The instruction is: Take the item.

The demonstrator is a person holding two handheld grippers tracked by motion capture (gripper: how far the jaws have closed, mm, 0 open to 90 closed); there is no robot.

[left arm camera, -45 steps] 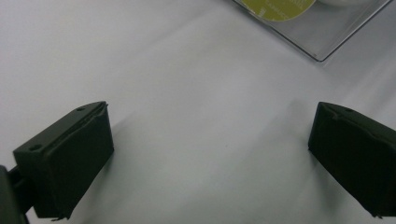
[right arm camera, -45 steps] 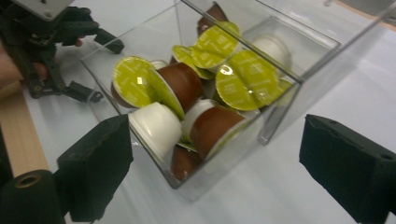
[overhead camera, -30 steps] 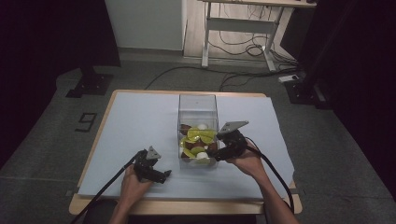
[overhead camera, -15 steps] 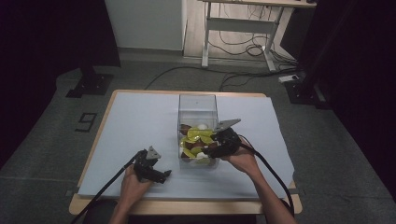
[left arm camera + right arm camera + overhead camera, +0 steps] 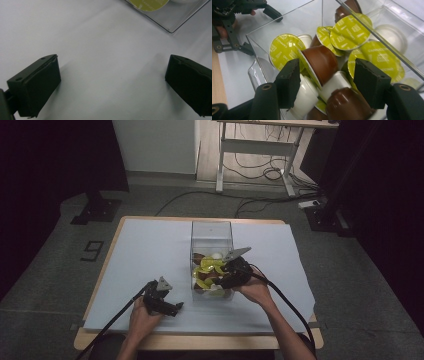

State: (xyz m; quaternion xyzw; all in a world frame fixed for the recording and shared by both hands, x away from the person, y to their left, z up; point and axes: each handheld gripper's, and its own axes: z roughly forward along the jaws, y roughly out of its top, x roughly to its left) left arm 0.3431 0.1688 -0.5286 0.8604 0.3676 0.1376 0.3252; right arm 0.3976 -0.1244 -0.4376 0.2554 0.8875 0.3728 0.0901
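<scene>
High view shows the counter (image 5: 150, 250) under its pale sheet, and near the middle the clear box (image 5: 211, 237), tall and open-topped, with coffee capsules heaped in its near end. The right gripper (image 5: 223, 279) reaches into that near end from the person's side, while the left gripper (image 5: 171, 307) rests on the sheet well apart from the box, at the near left.

Right gripper view looks along the spread jaws of the right gripper (image 5: 325, 77), which straddle a brown capsule (image 5: 320, 62) lying on its side, its yellow-green foil lid turned toward the left jaw. Neither jaw seems to press it yet, so this gripper is released, grasping nothing. White capsules (image 5: 307, 93) and another brown one lie just below and touching it.

To do the grasp well, I judge the jaws should close on the brown body alone, squarely across the cup, slowly enough that the rim does not slip out or drag neighbours up.

Left gripper view has the left gripper (image 5: 112, 80) released too, jaws wide over bare sheet, with a corner of the box beyond.
</scene>
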